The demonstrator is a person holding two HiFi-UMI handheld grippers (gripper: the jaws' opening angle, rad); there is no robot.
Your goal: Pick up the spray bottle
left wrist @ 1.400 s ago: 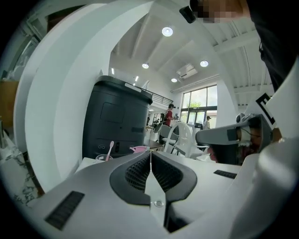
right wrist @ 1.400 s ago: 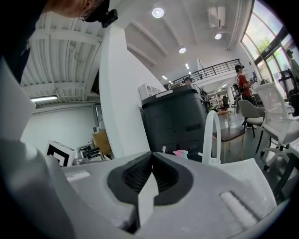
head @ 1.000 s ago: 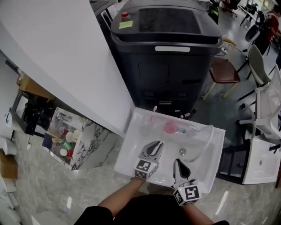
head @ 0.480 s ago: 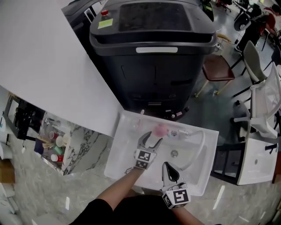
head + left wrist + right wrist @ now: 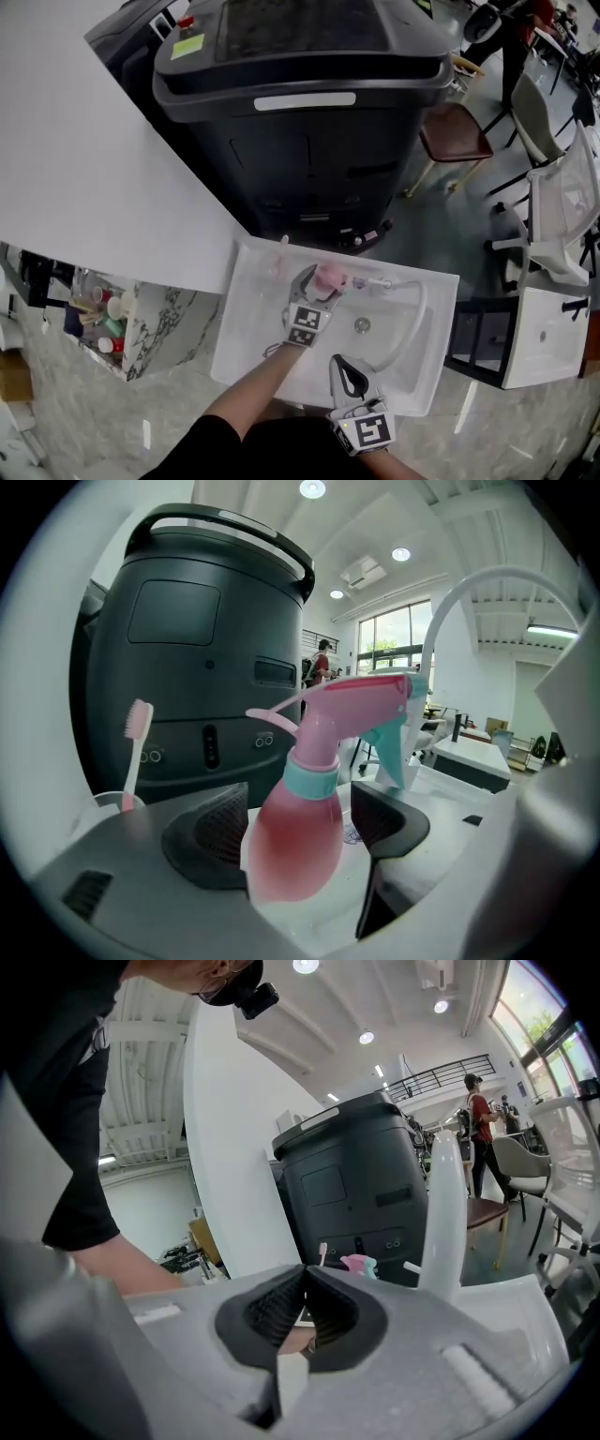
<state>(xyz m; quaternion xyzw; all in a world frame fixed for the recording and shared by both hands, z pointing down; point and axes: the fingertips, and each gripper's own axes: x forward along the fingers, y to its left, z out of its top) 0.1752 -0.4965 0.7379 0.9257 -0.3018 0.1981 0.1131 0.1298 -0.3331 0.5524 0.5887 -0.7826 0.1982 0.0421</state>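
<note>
**Spray bottle of translucent pink plastic stands between the left gripper's opening jaws**

From where I stand, the left gripper's two black ribbed pads sit on either side of the bottle's round belly. The jaws are widening. The pad at the right of the left gripper view is clear of the plastic, and the pad at the left sits just at the bottle's edge without visibly pressing on it. The bottle is upright, with a teal collar at the neck and a pink head with a teal trigger pointing to the right of that view.

In the head view the bottle is in the middle of the frame, at the far side of a white rectangular washbasin. Just to its right is the foot of a white arched faucet. A pink toothbrush stands upright in a clear cup at the left of the left gripper view.

The right gripper is low in the head view, at the near rim of the basin and well apart from the bottle. Its black pads meet tip to tip with nothing between them.

Beyond the basin, a large dark grey machine with a rounded lid fills the upper middle. A white slanted wall panel takes up the upper left, and a brown chair sits at the upper right.
</note>
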